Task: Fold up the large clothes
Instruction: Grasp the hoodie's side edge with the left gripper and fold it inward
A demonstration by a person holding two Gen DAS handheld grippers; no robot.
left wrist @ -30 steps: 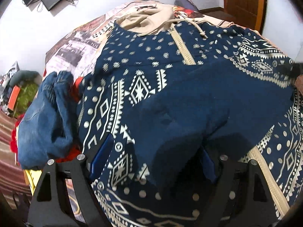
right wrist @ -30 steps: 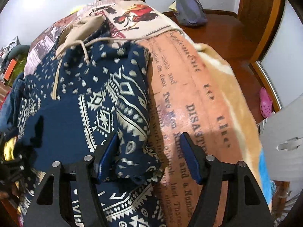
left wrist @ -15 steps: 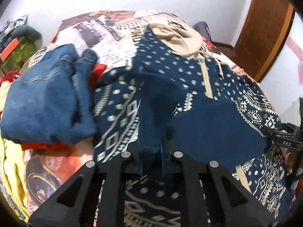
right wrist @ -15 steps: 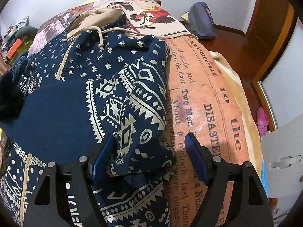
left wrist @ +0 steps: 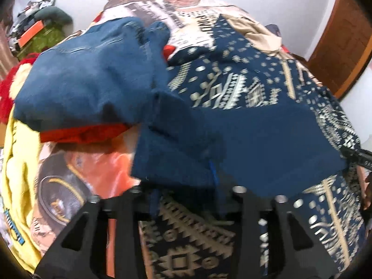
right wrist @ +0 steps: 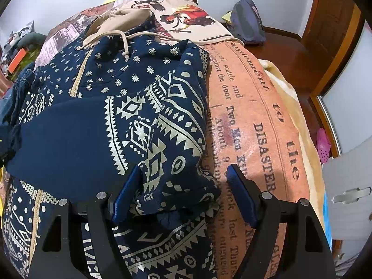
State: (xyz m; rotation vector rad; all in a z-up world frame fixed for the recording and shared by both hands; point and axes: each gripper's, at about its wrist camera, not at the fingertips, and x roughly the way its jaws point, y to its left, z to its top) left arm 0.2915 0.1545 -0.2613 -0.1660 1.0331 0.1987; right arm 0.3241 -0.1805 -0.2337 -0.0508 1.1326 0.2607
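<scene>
A bed (right wrist: pixel 262 125) with a printed newspaper cover fills a white-walled room. The left tongs (left wrist: pixel 186 193) are opening, a navy sleeve end draped between them, likely being laid across the hoodie (right wrist: pixel 121 107). The right tongs (right wrist: pixel 183 193) gape around the hoodie's bunched other sleeve without pinching. Only the left view shows jeans (left wrist: pixel 88 74) beside the hoodie; only the right shows its hood.

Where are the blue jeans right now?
In the left wrist view the folded blue jeans lie on the bed at the upper left, on top of something red, right beside the patterned navy hoodie.
</scene>
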